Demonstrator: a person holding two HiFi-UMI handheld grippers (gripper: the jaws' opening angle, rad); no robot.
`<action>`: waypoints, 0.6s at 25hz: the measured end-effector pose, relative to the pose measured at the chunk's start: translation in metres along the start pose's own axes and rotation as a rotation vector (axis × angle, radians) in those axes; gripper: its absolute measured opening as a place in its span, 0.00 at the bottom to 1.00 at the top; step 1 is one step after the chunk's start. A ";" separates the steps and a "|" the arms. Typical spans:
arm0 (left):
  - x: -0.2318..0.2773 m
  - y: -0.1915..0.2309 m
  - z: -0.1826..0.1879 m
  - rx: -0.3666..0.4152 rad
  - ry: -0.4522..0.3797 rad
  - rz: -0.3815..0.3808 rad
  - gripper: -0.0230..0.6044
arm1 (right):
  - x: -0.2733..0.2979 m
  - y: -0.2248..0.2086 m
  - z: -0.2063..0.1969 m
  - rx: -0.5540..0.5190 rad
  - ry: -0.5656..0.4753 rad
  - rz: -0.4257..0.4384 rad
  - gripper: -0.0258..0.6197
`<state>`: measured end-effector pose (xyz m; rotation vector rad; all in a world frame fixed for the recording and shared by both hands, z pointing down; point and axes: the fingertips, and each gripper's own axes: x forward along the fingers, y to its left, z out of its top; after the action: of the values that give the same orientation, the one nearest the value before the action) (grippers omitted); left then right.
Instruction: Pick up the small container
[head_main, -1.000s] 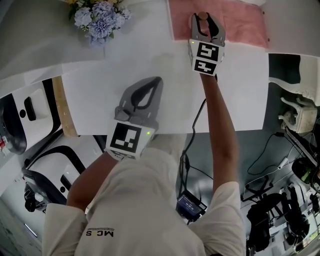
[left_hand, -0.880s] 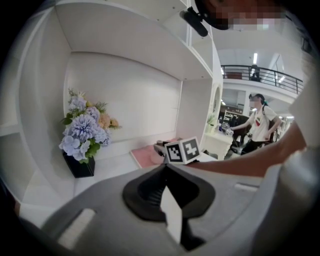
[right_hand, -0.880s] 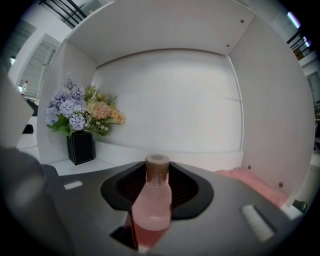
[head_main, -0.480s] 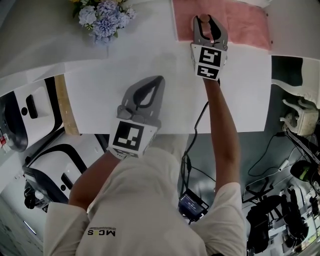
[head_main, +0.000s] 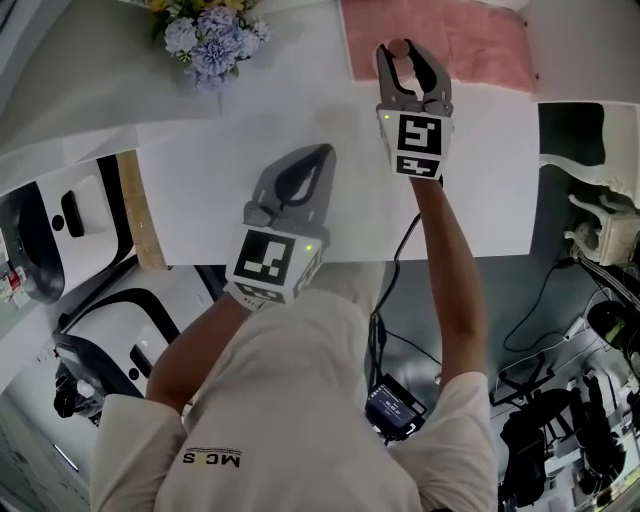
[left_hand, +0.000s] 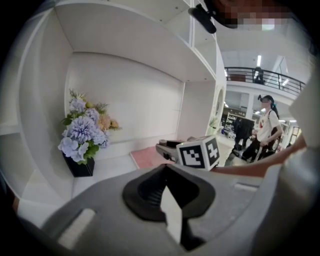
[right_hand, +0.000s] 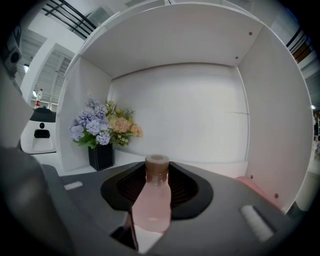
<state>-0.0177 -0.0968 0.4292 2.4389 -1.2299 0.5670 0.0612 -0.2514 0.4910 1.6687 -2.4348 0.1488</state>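
Observation:
The small container (head_main: 398, 48) is a pink bottle with a brown cap. It stands upright between the jaws of my right gripper (head_main: 408, 62), which is shut on it over the near edge of a pink mat (head_main: 480, 45). In the right gripper view the bottle (right_hand: 152, 200) fills the gap between the jaws, with its cap (right_hand: 157, 163) at the top. My left gripper (head_main: 320, 155) hovers lower left over the white shelf surface (head_main: 200, 180), shut with nothing in it. The left gripper view shows the right gripper's marker cube (left_hand: 198, 152) ahead.
A bunch of blue and yellow flowers in a black pot (head_main: 210, 40) stands at the back left of the white alcove, also visible as the flowers (right_hand: 102, 131). White walls close in the back and right. Cables and equipment (head_main: 580, 400) lie on the floor at right. A person (left_hand: 265, 125) stands far off.
My right gripper, still holding the bottle, has drawn back slightly toward me along the mat's edge. The left gripper has kept its place.

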 end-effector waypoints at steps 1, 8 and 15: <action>-0.001 -0.001 0.001 -0.002 -0.002 0.001 0.04 | -0.005 0.000 0.004 0.000 -0.001 0.005 0.25; -0.011 -0.004 0.010 -0.018 -0.017 0.022 0.04 | -0.033 0.001 0.028 -0.011 -0.005 0.032 0.26; -0.018 0.000 0.025 -0.047 -0.046 0.040 0.04 | -0.068 0.007 0.054 -0.012 0.002 0.062 0.25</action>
<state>-0.0222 -0.0967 0.3988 2.4067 -1.2979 0.4897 0.0736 -0.1969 0.4243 1.5876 -2.4820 0.1440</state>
